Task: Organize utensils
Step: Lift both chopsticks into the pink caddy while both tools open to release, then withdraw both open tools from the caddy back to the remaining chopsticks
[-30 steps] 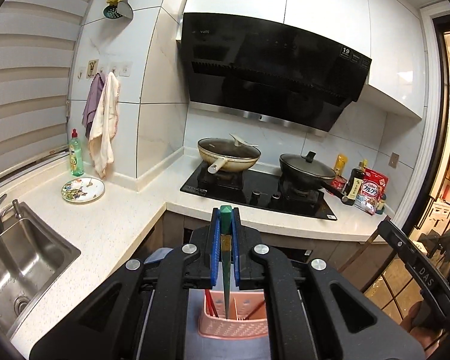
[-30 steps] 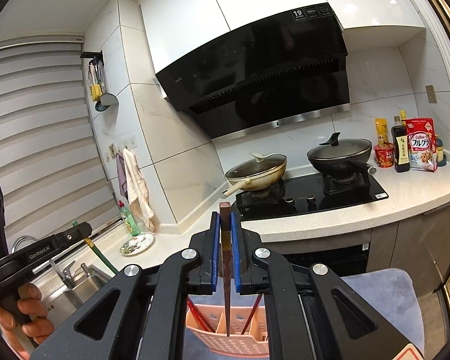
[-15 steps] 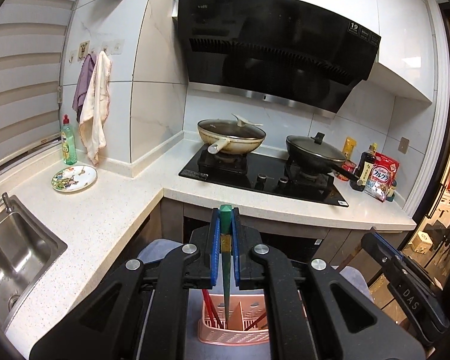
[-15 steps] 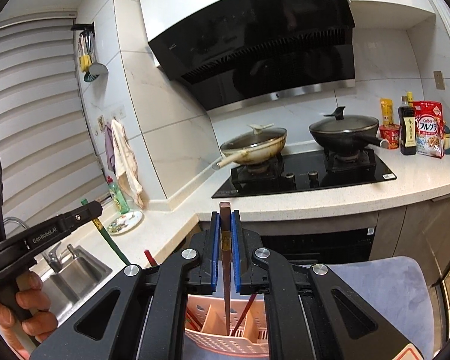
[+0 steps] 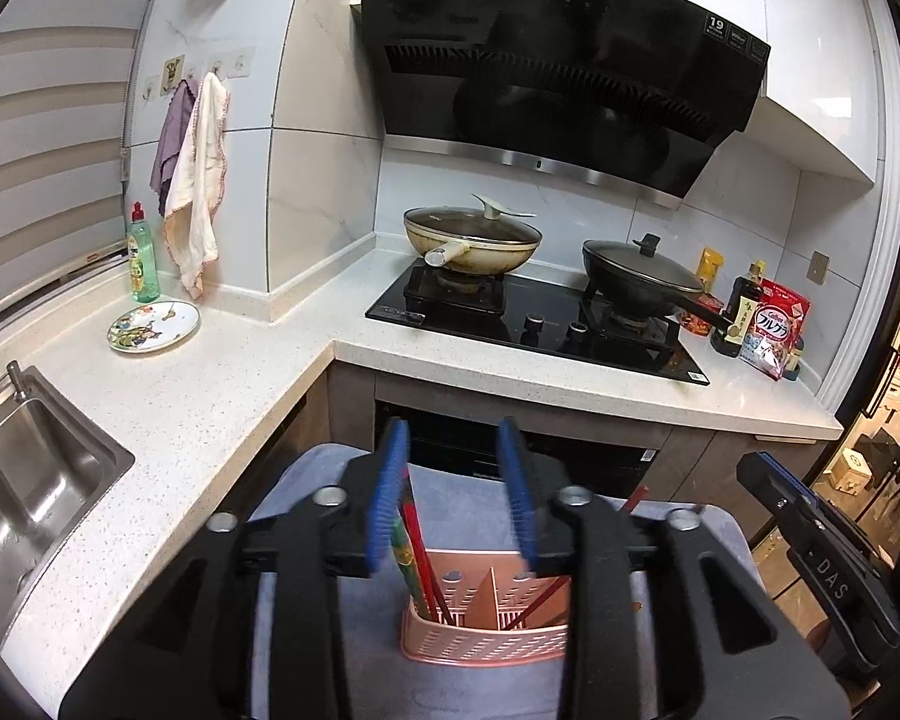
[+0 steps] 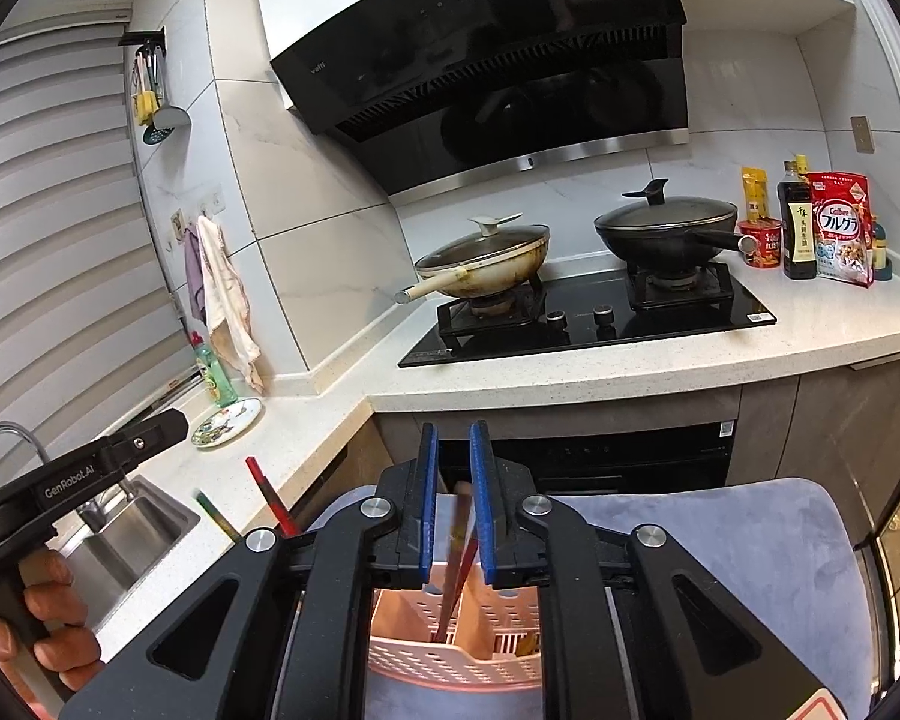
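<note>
A pink perforated utensil holder with dividers stands on a grey-blue cloth below both grippers; it also shows in the right wrist view. My left gripper is open above it; a green chopstick and a red one stand in the holder's left compartment. My right gripper is open; a brown chopstick stands between its pads, dropped into the holder beside a red one. Green and red chopstick tops show at the left.
White counter wraps the corner, with a steel sink at left, a painted plate, a green soap bottle, hob with two lidded pans, and sauce bottles and a cereal bag at right.
Both grippers have opened. The green chopstick has dropped from the left gripper into the holder, the brown one from the right. Both grippers have come lower and closer to the holder.
</note>
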Motion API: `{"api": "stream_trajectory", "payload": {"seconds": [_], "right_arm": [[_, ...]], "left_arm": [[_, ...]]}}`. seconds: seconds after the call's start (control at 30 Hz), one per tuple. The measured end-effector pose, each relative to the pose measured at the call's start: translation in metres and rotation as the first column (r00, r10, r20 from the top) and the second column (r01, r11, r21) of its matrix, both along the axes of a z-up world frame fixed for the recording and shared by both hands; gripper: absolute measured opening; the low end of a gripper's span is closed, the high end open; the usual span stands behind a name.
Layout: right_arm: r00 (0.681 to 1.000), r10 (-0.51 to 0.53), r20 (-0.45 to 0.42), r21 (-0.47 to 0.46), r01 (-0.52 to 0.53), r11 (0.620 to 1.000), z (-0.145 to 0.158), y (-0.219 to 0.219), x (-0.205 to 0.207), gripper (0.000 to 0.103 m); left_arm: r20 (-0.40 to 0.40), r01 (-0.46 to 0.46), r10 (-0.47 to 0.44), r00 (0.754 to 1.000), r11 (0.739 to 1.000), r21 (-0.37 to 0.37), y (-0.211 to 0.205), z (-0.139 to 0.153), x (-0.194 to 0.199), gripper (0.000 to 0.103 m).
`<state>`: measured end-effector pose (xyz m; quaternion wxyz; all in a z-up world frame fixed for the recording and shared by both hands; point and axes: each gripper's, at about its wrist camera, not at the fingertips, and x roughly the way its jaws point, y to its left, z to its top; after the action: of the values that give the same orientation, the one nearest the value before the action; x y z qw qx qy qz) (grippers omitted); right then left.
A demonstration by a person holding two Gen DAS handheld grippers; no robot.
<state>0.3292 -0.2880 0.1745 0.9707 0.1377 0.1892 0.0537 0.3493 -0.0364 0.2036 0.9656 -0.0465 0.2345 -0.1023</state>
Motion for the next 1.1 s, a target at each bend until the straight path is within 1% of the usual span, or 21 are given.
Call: {"api": "stream_trajectory", "payload": {"seconds": [0.1, 0.17, 0.2, 0.3, 0.57, 0.7, 0.77, 0.87, 0.97, 1.1], "right_arm": [[1.0, 0.004, 0.004, -0.004, -0.004, 1.0, 0.003, 0.0, -0.007, 0.014], [1.0, 0.008, 0.006, -0.005, -0.008, 1.0, 0.005, 0.0, -0.013, 0.019], [1.0, 0.01, 0.01, -0.006, -0.01, 1.0, 0.005, 0.0, -0.017, 0.02], [1.0, 0.016, 0.015, -0.019, -0.016, 1.0, 0.008, 0.003, -0.028, 0.02], [0.999, 0.034, 0.018, -0.035, -0.033, 0.999, 0.01, 0.007, -0.065, 0.02], [0.999, 0.039, 0.011, -0.038, -0.038, 0.999, 0.009, 0.008, -0.084, 0.021], [0.999, 0.042, 0.007, -0.036, -0.042, 0.998, 0.008, 0.008, -0.093, 0.021], [0.999, 0.05, -0.002, -0.042, -0.05, 0.998, 0.005, 0.011, -0.112, 0.021], [0.998, 0.056, -0.02, -0.053, -0.057, 0.997, -0.002, 0.014, -0.128, 0.021], [0.996, 0.067, -0.057, -0.065, -0.071, 0.995, -0.018, 0.019, -0.15, 0.021]], "left_arm": [[0.007, -0.004, 0.004, 1.0, 1.0, 0.012, 0.0, 0.002, -0.006, 0.037], [0.01, -0.002, 0.001, 1.0, 1.0, 0.017, 0.0, 0.004, -0.012, 0.038], [0.012, -0.003, 0.002, 1.0, 1.0, 0.019, -0.001, 0.005, -0.014, 0.039], [0.024, -0.006, 0.006, 1.0, 1.0, 0.026, 0.0, 0.007, -0.023, 0.046], [0.041, -0.005, 0.003, 0.999, 0.999, 0.05, 0.0, 0.012, -0.053, 0.047], [0.044, -0.005, 0.003, 0.999, 0.998, 0.055, 0.003, 0.013, -0.07, 0.051], [0.047, -0.003, 0.0, 0.999, 0.998, 0.062, 0.003, 0.013, -0.078, 0.051], [0.047, 0.002, -0.005, 0.999, 0.998, 0.067, 0.005, 0.01, -0.094, 0.052], [0.042, 0.001, -0.004, 0.999, 0.998, 0.069, 0.01, 0.004, -0.108, 0.056], [0.019, 0.0, -0.002, 1.0, 0.997, 0.083, 0.017, -0.012, -0.127, 0.057]]}}
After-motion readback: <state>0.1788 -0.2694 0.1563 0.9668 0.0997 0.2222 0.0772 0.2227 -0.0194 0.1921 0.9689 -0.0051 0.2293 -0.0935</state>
